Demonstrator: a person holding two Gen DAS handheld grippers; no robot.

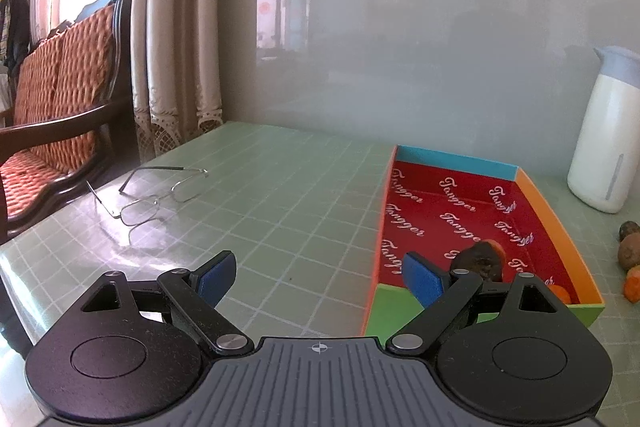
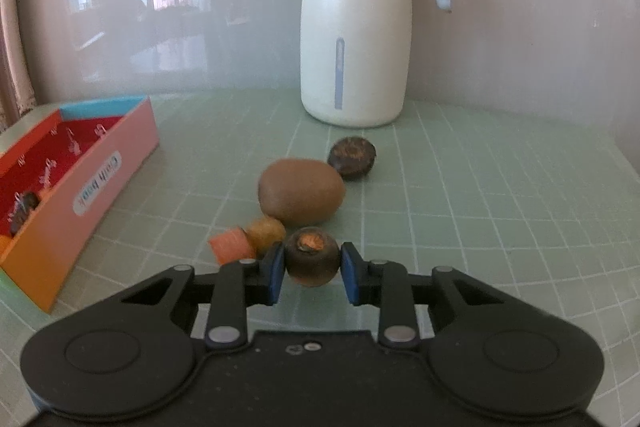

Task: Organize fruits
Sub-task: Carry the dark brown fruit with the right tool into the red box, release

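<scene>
Spread wide and holding nothing, the left gripper (image 1: 320, 277) hovers over the green gridded table (image 1: 260, 211). At two o'clock sits a shallow cardboard box (image 1: 556, 223) with red lining, a dark round fruit (image 1: 482, 261) inside, partly behind one blue pad. Wire glasses (image 1: 154, 195) lie at ten o'clock.

Right gripper (image 2: 312, 273) pinches a smooth brown chestnut (image 2: 311, 261) between blue pads. Fuzzy oval kiwi (image 2: 300, 191) sits just beyond at twelve; white jug (image 2: 356, 39) farther back.

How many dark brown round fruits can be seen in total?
3: one between the right gripper pads, one on the table near the white jug, one inside the red box. Others may be hidden.
</scene>
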